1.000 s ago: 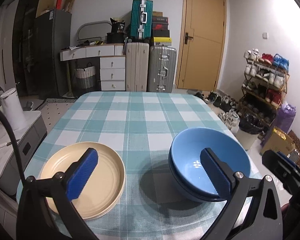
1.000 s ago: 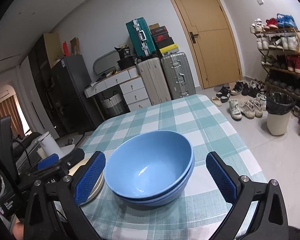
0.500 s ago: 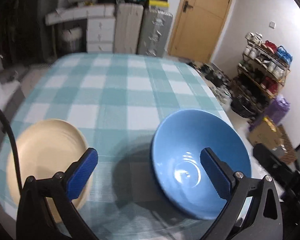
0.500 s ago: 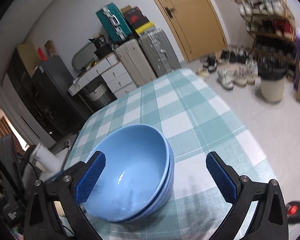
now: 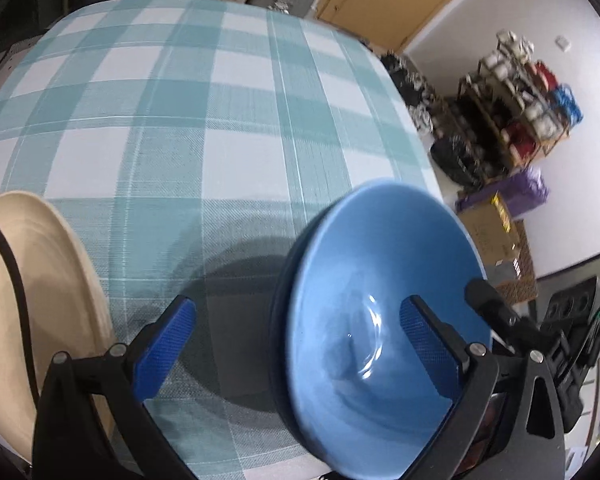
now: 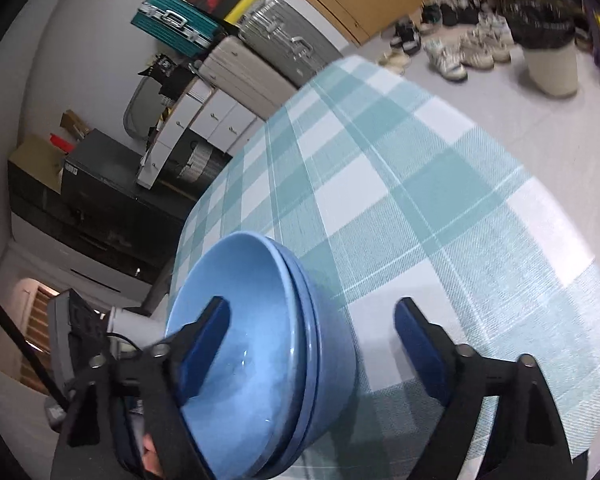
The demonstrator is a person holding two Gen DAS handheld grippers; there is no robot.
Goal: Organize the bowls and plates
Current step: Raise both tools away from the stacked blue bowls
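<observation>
Two stacked blue bowls point(image 5: 360, 260) point(image 6: 260, 280) sit near the right edge of the checked table point(image 5: 180, 100). A stack of cream plates point(image 5: 40, 280) lies at the left. My left gripper point(image 5: 296, 344) is open and straddles the bowls' left rim, with its right finger point(image 5: 424, 344) inside the top bowl and the other outside over the cloth. My right gripper point(image 6: 310, 348) straddles the opposite rim, its left finger point(image 6: 204, 348) inside the bowl. Its jaws are closing, with the bowl wall between them, and no pad is seen pressing on it.
The table edge runs close beside the bowls. A shoe rack point(image 5: 532, 92), a cardboard box point(image 5: 492, 232) and a waste bin point(image 6: 548, 52) stand on the floor to the right. Suitcases point(image 6: 268, 48) and drawers stand by the far wall.
Both grippers tipped downward and came in close over the blue bowls, each now with one finger inside the bowl. The right gripper's jaws have narrowed. Bowls and plates have not moved.
</observation>
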